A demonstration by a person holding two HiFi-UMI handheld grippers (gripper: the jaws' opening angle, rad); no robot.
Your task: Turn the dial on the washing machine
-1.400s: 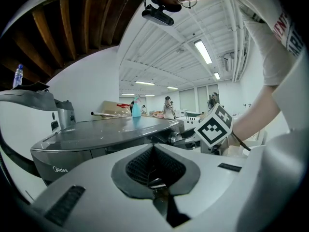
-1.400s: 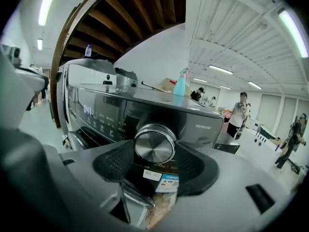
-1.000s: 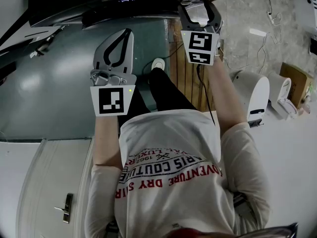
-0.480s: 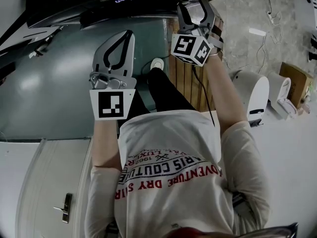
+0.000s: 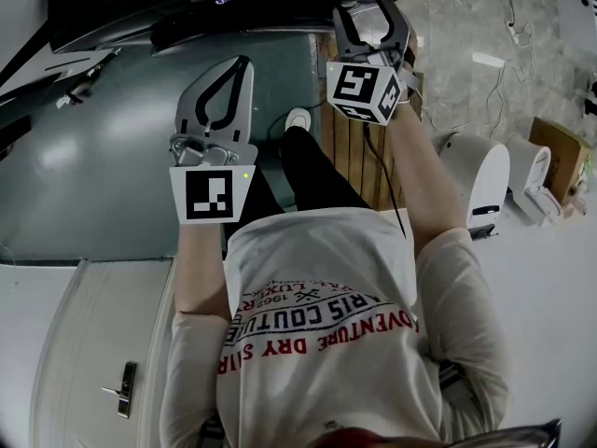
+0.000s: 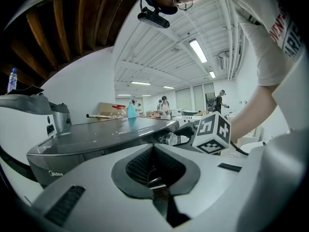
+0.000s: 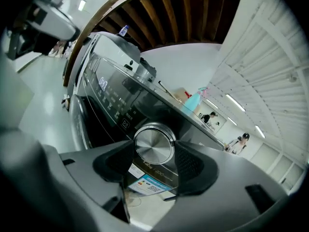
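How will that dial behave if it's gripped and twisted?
The dial looks like brushed metal, so probably rigid and somewhat slippery. It's mounted on the washer panel, so it should likely rotate in place rather than come away.

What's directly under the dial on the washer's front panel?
Under the dial sits a white-and-blue sticker on the dark panel; its small print is unreadable. The right gripper, its jaws just closed further onto the dial, hides the panel either side of it.
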